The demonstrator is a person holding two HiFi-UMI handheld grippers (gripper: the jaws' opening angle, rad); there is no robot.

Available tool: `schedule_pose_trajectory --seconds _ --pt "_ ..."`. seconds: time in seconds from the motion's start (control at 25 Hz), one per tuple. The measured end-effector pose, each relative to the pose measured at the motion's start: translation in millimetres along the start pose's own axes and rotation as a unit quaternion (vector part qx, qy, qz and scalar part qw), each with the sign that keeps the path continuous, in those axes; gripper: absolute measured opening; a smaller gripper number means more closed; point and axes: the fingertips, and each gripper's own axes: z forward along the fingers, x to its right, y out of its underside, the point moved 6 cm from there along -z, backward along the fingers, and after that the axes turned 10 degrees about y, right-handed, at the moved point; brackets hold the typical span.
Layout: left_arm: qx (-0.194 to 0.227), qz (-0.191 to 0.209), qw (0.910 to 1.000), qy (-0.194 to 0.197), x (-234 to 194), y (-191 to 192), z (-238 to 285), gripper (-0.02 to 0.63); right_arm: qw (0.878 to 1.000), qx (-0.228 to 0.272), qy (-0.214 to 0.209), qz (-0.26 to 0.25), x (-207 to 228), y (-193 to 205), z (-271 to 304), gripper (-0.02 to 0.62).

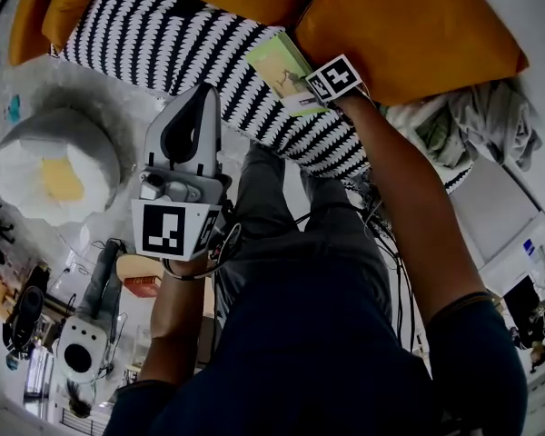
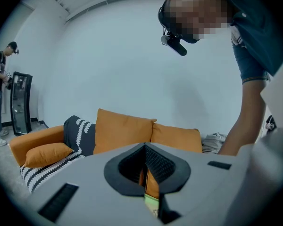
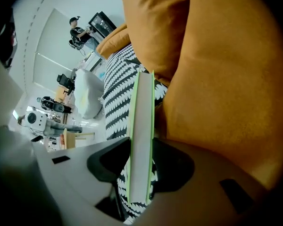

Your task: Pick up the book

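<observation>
Head view: we see book (image 1: 280, 62) at back edge of striped sofa seat (image 1: 154, 34), against orange cushion (image 1: 400, 25). Right gripper (image 1: 316, 93) is at book, left gripper (image 1: 198, 98) well apart.
Left gripper view: jaws pressed together, empty.
Right gripper view: jaws pinching book's covers; its long axis runs straight ahead.

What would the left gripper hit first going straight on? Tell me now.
Probably the orange cushion, seen through the slit between the shut jaws of the left gripper. The book shows just below it there. Which comes first is hard to judge, as depth is unclear.
</observation>
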Motion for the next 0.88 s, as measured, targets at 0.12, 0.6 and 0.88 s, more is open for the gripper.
schedule_pose_trajectory --seconds 0.12,0.6,0.88 --pt "0.001 -0.002 1.0000 0.001 1.4 -0.3 -1.0 0.002 1.000 0.003 -0.002 -0.014 -7.1 -1.7 -3.2 0.153" --pt "0.021 0.013 0.9997 -0.010 12.5 -28.0 -14.5 0.002 0.991 0.121 0.041 -0.041 -34.9 -9.9 -64.5 0.147" --pt "0.041 0.037 0.9984 -0.011 40.1 -57.0 -30.7 0.002 0.966 0.245 0.072 -0.028 -55.6 -18.2 -144.3 0.147"
